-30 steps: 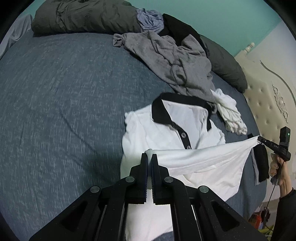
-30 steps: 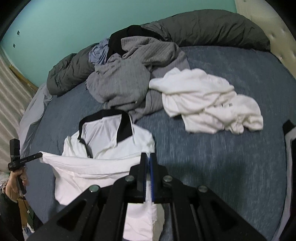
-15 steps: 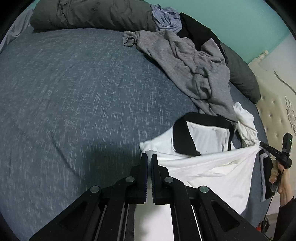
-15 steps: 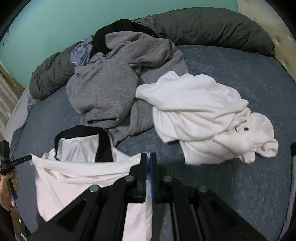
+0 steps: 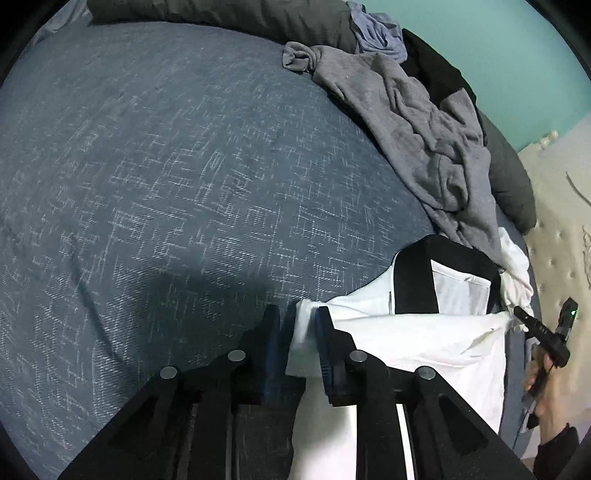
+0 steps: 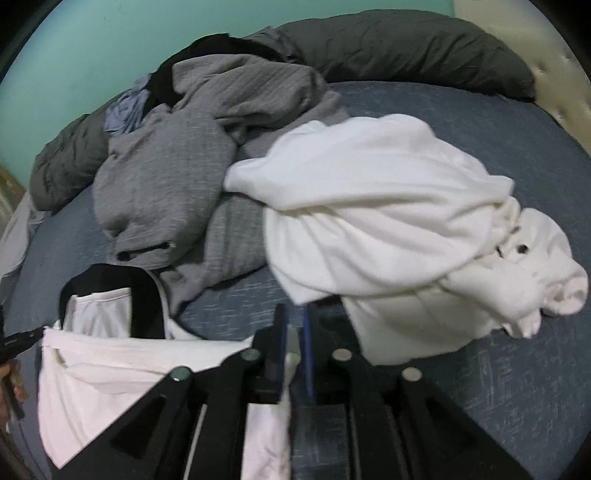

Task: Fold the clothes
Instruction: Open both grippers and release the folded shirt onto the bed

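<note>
The left gripper (image 5: 297, 325) has its jaws opening, a gap now showing between the dark pads, and the corner of the white polo shirt (image 5: 424, 343) still sits in that gap without being squeezed. The right gripper (image 6: 293, 328) is opening too, its blue-edged pads a little apart with a strip of the same shirt's hem between them, loose rather than pinched. In the left wrist view the right gripper (image 5: 532, 325) appears at the far edge of the shirt, carried by a hand (image 5: 543, 384) in a dark sleeve; in the right wrist view the left gripper's tip (image 6: 22, 338) shows at the shirt's other corner. The shirt lies on the blue bedcover (image 5: 166, 166), its lower part folded up over the body so the hem runs in a straight line between the two grippers just below the black collar (image 5: 415, 280). Beyond the collar, and touching it, is a rumpled grey sweatshirt (image 5: 417, 122), with a black garment (image 5: 432, 70) and a pale blue one (image 5: 380, 33) behind it. A crumpled white garment (image 6: 388, 221) lies just ahead of the right gripper, leaning on the grey pile. A dark grey duvet (image 6: 406, 48) runs along the far side of the bed against the teal wall (image 6: 92, 48), and a cream padded headboard (image 5: 557, 229) stands at one end.
</note>
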The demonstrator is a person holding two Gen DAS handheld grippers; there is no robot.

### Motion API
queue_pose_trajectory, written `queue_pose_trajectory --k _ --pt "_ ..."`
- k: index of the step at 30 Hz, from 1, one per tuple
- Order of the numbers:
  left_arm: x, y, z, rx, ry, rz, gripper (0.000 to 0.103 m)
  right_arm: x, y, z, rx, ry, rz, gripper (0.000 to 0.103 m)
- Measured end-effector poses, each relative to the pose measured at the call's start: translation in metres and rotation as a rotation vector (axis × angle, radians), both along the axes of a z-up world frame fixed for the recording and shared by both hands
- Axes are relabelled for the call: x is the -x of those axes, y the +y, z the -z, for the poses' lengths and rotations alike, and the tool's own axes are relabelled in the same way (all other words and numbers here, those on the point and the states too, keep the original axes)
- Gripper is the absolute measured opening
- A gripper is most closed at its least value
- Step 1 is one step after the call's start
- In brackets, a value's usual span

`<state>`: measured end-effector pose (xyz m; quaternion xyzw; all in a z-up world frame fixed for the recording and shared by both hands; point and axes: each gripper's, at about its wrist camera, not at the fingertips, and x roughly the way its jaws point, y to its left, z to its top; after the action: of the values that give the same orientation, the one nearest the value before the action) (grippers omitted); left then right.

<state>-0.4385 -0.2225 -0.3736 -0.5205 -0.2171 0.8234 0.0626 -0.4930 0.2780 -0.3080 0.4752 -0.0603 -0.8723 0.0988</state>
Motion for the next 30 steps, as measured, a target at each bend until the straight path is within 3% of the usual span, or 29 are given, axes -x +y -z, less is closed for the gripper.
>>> queue_pose_trajectory --k 3,5,7,22,30 --pt "-0.014 -0.008 -0.01 0.003 0.024 -0.012 0.031 -0.012 0.012 -0.009 0.016 0.044 0.012 0.015" --pt "-0.028 -0.007 -0.016 0.006 0.028 0.007 0.039 -0.026 0.022 -0.015 0.086 0.045 -0.001 0.019" --pt "-0.046 -0.003 -0.02 0.016 0.026 0.037 0.048 -0.044 0.026 -0.015 0.117 0.021 -0.033 0.036" --pt "-0.188 0.014 0.002 -0.028 -0.06 0.165 0.05 -0.214 0.05 0.041 0.26 -0.221 -0.162 0.049" --pt "-0.225 0.012 0.015 -0.088 -0.057 0.15 0.05 -0.255 0.059 0.057 0.3 -0.257 -0.165 0.05"
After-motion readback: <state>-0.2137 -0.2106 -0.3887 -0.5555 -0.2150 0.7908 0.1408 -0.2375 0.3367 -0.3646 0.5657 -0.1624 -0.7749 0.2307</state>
